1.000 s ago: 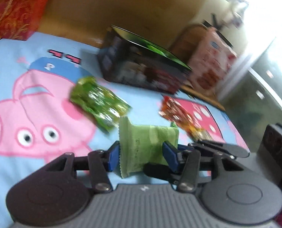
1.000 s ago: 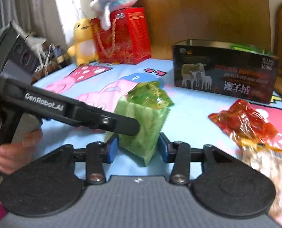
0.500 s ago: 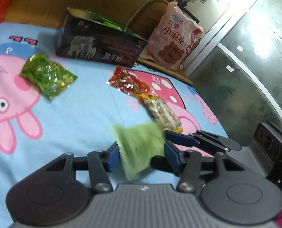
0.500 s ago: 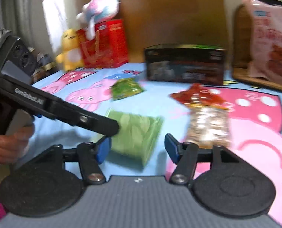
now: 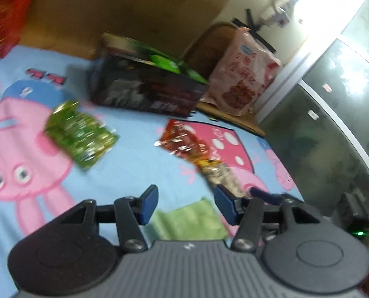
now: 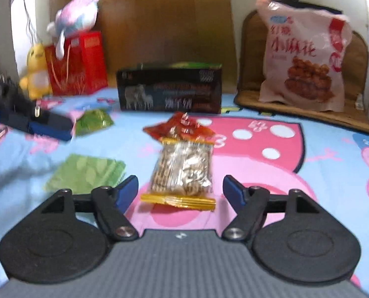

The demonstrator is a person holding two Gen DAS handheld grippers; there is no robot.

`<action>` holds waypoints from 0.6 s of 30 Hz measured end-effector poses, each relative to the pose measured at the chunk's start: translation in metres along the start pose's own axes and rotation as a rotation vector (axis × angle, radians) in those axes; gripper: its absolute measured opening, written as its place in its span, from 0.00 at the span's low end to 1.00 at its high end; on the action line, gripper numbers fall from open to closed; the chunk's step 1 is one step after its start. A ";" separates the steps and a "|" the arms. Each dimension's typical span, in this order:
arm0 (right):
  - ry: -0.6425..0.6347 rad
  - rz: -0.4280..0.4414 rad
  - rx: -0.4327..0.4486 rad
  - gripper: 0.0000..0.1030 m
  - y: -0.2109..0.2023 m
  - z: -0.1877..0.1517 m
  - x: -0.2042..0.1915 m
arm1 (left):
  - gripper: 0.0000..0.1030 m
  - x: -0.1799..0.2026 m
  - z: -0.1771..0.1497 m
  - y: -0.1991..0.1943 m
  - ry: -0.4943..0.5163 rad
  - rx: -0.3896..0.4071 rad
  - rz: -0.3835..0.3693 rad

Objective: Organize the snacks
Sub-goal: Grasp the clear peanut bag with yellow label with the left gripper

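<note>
Left claw point(image 5: 185, 204): released, blue pads apart, nothing between them. The matte pale-green packet point(image 5: 189, 221), flat and square with a crimped edge, lies loose on the bed sheet point(image 5: 139, 164) just below the pads.

Right claw point(image 6: 180, 190): released; its jaws have just been opening and stand wide. The clear seed packet point(image 6: 183, 171), with gold crimped ends, lies flat between the pads, touched by neither.

A glossy red crinkled packet point(image 6: 182, 129) overlaps the seed packet's far end. A shiny green foil packet point(image 5: 81, 137) lies apart to the left. The rigid dark rectangular box point(image 6: 169, 90) stands open at the sheet's far edge; a large soft pink plastic bag point(image 6: 302, 57) leans upright to its right. The sheet is smooth blue cotton with pink cartoon pigs.
</note>
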State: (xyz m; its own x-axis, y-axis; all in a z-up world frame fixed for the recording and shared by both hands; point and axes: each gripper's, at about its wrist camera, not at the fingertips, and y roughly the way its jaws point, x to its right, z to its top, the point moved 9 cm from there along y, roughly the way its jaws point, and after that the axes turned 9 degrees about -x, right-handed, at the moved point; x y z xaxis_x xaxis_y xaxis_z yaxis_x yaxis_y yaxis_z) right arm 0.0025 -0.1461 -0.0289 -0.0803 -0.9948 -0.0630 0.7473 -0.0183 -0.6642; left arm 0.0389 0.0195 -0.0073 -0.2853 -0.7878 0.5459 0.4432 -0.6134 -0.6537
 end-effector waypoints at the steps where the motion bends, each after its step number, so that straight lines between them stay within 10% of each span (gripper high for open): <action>1: -0.005 0.003 -0.020 0.72 0.006 -0.001 -0.001 | 0.49 0.006 0.003 0.005 0.020 -0.007 0.003; 8: -0.315 -0.023 0.007 0.66 -0.008 -0.008 -0.007 | 0.55 0.032 0.016 0.039 0.098 -0.058 -0.003; 13: -0.281 -0.316 0.048 0.79 -0.020 -0.005 0.044 | 0.55 0.046 0.025 0.063 0.133 -0.092 0.006; 18: -0.087 -0.157 0.046 0.77 -0.031 -0.009 0.054 | 0.55 0.062 0.032 0.093 0.170 -0.136 0.002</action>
State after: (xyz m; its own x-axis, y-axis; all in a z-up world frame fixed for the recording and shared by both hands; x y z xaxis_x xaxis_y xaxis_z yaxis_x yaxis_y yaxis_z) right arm -0.0306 -0.1981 -0.0188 -0.1425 -0.9842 0.1051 0.7594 -0.1768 -0.6262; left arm 0.0899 -0.0844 -0.0179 -0.4290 -0.7797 0.4561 0.3284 -0.6050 -0.7254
